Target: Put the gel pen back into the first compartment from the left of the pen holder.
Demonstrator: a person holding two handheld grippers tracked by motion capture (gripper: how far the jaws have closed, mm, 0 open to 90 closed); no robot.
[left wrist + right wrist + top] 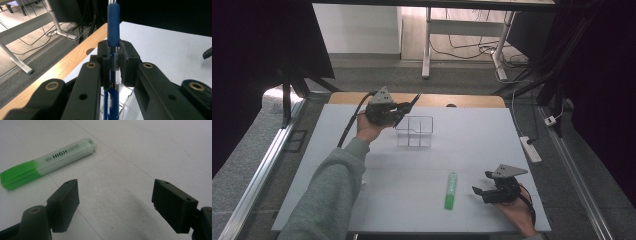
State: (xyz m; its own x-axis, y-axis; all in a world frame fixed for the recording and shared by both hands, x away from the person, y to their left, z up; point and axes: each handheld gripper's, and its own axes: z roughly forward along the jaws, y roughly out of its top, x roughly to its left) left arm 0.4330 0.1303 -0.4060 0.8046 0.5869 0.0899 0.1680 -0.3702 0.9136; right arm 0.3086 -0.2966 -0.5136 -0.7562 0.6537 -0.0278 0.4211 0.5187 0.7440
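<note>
My left gripper (403, 110) hovers at the left rim of a clear plastic divided box (414, 131) near the far edge of the table. It is shut on a dark blue pen (414, 101) that slants up to the right. In the left gripper view the pads (106, 58) pinch the blue pen (113, 25) mid-barrel, with the clear box (126, 100) beneath. My right gripper (482, 182) rests open near the front right. A green highlighter (451, 190) lies just left of it. In the right gripper view the gripper (116, 203) is open and empty, with the highlighter (47, 162) lying beyond the left jaw.
The white table top (472, 145) has a wooden strip (462, 101) along its far edge. A power strip (530, 149) lies on the floor to the right. Desk legs and cables (462, 47) stand behind. The other gripper (207, 53) shows at the right edge of the left gripper view.
</note>
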